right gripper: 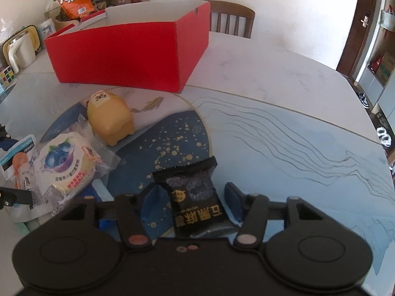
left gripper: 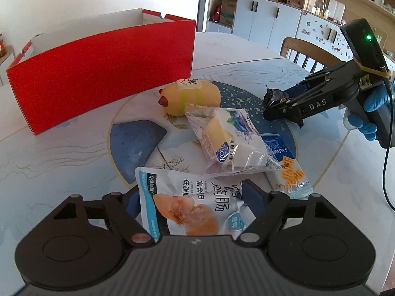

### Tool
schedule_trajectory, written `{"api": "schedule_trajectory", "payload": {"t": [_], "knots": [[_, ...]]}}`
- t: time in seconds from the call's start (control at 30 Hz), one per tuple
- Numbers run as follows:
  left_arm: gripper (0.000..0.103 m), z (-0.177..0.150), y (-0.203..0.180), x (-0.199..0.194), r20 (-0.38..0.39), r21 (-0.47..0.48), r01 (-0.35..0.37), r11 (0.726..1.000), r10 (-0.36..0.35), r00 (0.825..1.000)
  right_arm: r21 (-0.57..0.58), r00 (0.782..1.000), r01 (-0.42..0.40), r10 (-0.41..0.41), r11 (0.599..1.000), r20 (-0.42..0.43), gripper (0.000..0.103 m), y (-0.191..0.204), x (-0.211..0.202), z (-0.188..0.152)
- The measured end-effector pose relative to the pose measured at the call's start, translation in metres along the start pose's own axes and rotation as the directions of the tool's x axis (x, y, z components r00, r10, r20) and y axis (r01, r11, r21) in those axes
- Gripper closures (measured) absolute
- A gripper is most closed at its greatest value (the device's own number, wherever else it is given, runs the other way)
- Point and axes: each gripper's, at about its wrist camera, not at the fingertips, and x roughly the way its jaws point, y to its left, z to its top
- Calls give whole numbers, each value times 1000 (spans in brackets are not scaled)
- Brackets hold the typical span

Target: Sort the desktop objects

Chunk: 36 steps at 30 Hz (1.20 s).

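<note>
- Left tool [left gripper: 191, 192] sits low over the desk [left gripper: 61, 153], jaws partly apart with a white-and-blue snack pouch [left gripper: 187, 207] between them; right pad at the pouch edge, left pad half hidden, so cannot tell if it is gripped.
- Right tool [right gripper: 191, 193] has a black snack packet [right gripper: 195, 197] between its blue pads; left pad meets the packet's side, right pad stands clear of it, jaws narrow, no firm grip seen.
- From the left wrist view the right tool shows at the right, held by a hand in a blue glove [left gripper: 370, 113], with the dark packet at its tips.
- Clear-wrapped blueberry cake [left gripper: 229, 140] lies on top of a blue-and-orange cracker packet [left gripper: 288, 170], just beyond the pouch.
- Yellow pig-shaped toy [left gripper: 190, 96] lies beyond the cake, near the box.
- Open red box [left gripper: 103, 74] stands at the far side of the desk, well apart from both tools.
- Wooden chair [left gripper: 306, 51] stands behind the desk.
</note>
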Motion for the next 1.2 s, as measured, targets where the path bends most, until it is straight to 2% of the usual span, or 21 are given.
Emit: {"api": "schedule_trajectory", "payload": {"t": [0.03, 0.1, 0.13, 0.27, 0.43, 0.47, 0.53, 0.57, 0.67, 0.73, 0.8, 0.87, 1.03, 1.07, 1.1, 1.2], "knots": [[22, 0, 0, 0, 2, -2, 0, 1000, 0, 1000, 4, 1000, 4, -4, 1000, 1, 52, 0, -1, 0], [22, -1, 1, -1, 3, -8, 1, 1000, -1, 1000, 6, 1000, 16, -16, 1000, 5, 65, 0, -2, -1], [23, -1, 1, -1, 4, -11, 2, 1000, -2, 1000, 5, 1000, 21, -21, 1000, 5, 67, 0, -3, -1], [23, -1, 3, -2, 7, -15, -2, 1000, 2, 1000, 4, 999, 35, -35, 999, 9, 68, 1, -6, -3], [28, -4, 12, -7, 15, -81, -8, 997, 9, 1000, 11, 999, 41, -41, 999, 14, 68, 2, -12, -3], [31, -4, 14, -8, 19, -95, -7, 995, 9, 1000, 10, 999, 44, -44, 999, 15, 68, 2, -13, -3], [51, -3, 18, -11, 27, -118, -12, 993, 15, 1000, 14, 999, 46, -46, 999, 14, 68, 3, -14, -3], [65, -1, 21, -10, 11, -129, -25, 991, 26, 1000, 16, 999, 47, -48, 999, 14, 68, 3, -15, -2], [66, -3, 23, -9, -1, -112, -15, 994, 15, 1000, 11, 999, 45, -45, 999, 12, 68, 5, -18, -2], [61, -3, 23, -10, -9, -106, -12, 994, 11, 1000, 4, 999, 49, -49, 999, 8, 68, 6, -18, -2], [30, -4, 25, -12, 0, -119, 5, 993, -5, 1000, 11, 999, 46, -46, 999, 5, 68, 5, -18, -2], [22, -5, 27, -16, 11, -119, 35, 992, -34, 999, 16, 999, 46, -46, 999, 3, 68, 4, -19, -3], [15, -6, 26, -21, 23, -23, 103, 994, -103, 994, 23, 999, 38, -38, 999, -5, 67, 2, -18, -6], [10, -5, 26, -23, 31, 10, 123, 992, -124, 992, 27, 999, 36, -36, 999, -7, 67, 2, -18, -6], [1, -4, 26, -25, 36, 30, 143, 989, -144, 989, 30, 999, 36, -36, 999, -8, 67, 2, -18, -7], [0, 1, 31, -29, 47, 75, 223, 972, -227, 973, 34, 999, 32, -32, 999, -15, 67, 2, -17, -8]]}}
